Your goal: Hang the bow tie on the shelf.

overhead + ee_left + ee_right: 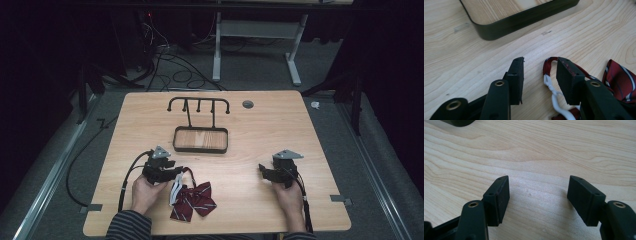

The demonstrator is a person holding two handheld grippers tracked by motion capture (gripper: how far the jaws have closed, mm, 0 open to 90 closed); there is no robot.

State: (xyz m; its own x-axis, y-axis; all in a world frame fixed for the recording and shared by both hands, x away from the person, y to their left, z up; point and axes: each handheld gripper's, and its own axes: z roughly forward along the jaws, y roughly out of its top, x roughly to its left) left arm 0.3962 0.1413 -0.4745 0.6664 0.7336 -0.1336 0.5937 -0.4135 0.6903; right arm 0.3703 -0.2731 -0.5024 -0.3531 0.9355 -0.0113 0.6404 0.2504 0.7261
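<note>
Bow tie (192, 197) lies near the table's (260, 130) front edge; left tool (539, 72) straddles its strap, unclamped; right tool (537, 195) apart.

The bow tie (194, 200) is dark red with white and dark stripes, on a white band (552, 96). The grippers are black, the stand (200, 139) black with a pale wood floor, and the table (280, 125) light wood.

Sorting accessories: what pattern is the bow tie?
Dark red with white-and-navy stripes on the bow tie, clearest in the high view.
</note>
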